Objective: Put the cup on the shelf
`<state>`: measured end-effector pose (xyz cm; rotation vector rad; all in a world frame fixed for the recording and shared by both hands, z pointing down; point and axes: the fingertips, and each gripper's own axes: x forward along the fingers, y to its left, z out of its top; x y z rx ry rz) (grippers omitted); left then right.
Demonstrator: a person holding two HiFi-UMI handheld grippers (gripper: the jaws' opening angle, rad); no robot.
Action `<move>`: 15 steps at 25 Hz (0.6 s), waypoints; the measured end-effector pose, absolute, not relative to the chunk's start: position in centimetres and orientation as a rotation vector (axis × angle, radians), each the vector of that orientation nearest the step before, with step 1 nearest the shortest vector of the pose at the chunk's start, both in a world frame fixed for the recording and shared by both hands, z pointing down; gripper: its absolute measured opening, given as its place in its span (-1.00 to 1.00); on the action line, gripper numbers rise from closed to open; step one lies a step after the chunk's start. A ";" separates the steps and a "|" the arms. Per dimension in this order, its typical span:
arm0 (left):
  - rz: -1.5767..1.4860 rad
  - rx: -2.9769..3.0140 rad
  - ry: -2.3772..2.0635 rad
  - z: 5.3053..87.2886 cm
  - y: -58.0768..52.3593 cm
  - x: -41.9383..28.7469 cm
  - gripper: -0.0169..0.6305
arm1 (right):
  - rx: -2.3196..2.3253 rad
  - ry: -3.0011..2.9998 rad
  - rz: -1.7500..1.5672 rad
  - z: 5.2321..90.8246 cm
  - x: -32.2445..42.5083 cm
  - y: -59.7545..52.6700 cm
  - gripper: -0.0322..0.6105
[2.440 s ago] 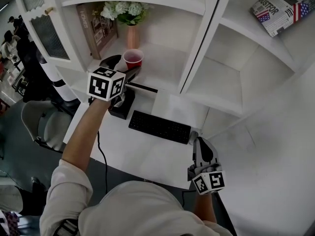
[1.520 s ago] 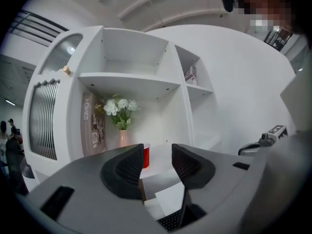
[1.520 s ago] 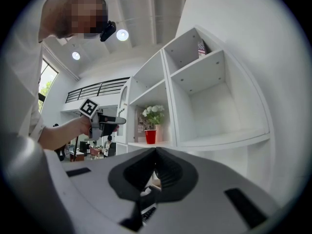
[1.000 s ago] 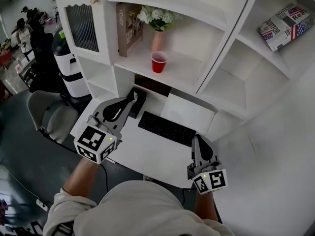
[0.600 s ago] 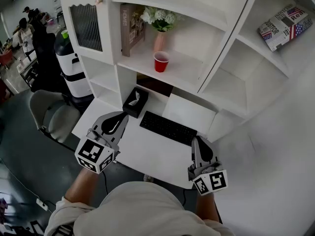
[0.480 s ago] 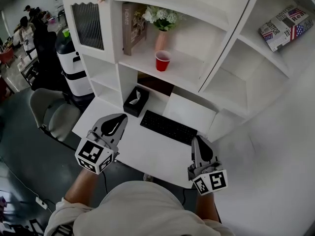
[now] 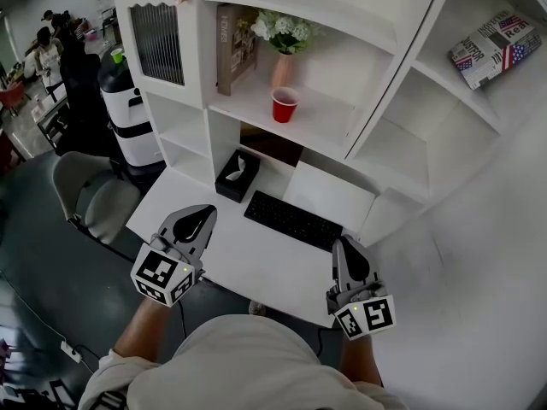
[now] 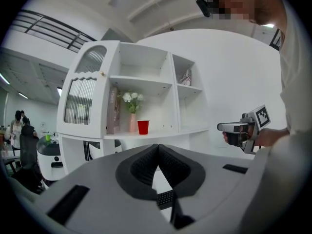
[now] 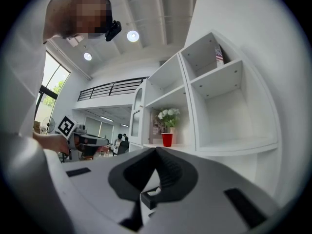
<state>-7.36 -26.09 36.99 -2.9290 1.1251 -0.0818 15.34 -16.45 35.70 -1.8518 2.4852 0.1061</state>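
Grippers first: your left gripper [image 7: 205, 213] has drawn back from the shelf [image 7: 329, 135] and now hangs over the desk's [image 7: 256, 267] near left edge, jaws pressed together on nothing. Your right gripper [image 7: 339, 244] sits at the near right edge, also closed and empty. Past the keyboard [image 7: 293, 220] and tissue box [image 7: 237, 175], the red cup [image 7: 284, 104] stands upright and free near the shelf's front edge, just before the pink vase [image 7: 281, 68]. Placement looks finished. The book's [image 7: 231, 45] lettering is too blurred to read, and the newsprint-patterned box [image 7: 491, 48] high at the right shows only a fragment like "Rea".
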 end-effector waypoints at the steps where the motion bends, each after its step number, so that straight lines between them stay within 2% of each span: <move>1: -0.080 -2.931 1.128 37.1 -26.0 -7.4 -0.94 | -1.853 2.487 0.107 35.7 15.3 -16.4 -0.89; 15: -0.109 -2.958 1.164 39.3 -25.2 -8.5 -0.94 | -1.846 2.508 0.113 35.7 14.6 -16.3 -0.89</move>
